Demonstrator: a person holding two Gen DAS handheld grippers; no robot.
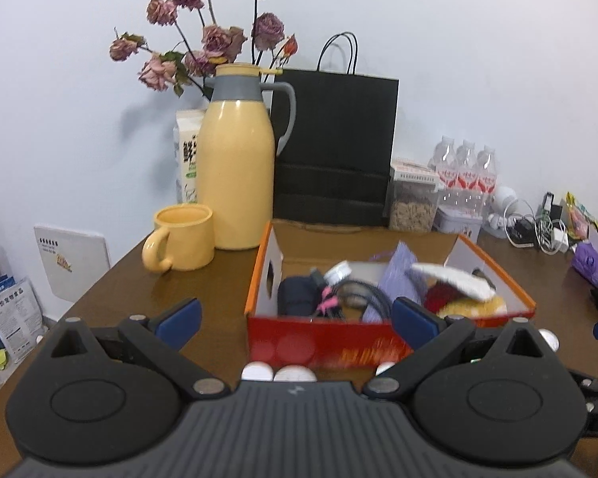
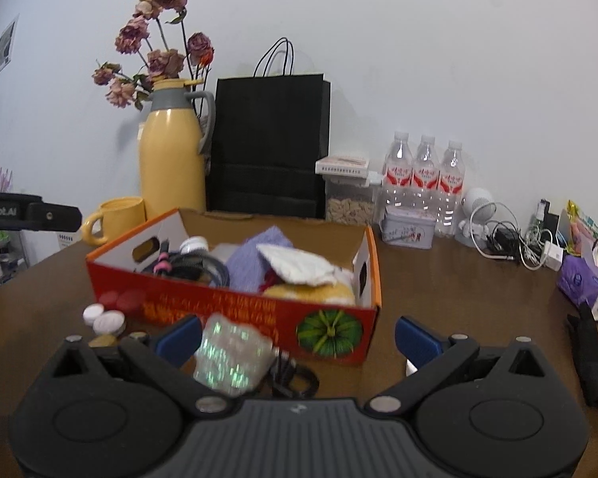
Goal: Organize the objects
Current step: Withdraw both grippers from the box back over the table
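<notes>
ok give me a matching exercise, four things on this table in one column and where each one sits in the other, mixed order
Things:
1. yellow ceramic mug
2. black paper bag with cord handles
3. three clear plastic water bottles
4. white round bottle caps

Places:
A. against the wall, right of the yellow thermos jug
B. on the table in front of the red cardboard box, near its left end
C. left of the thermos jug, by its base
D. right of the bag, behind a small tin

Pairs: 1-C, 2-A, 3-D, 4-B
</notes>
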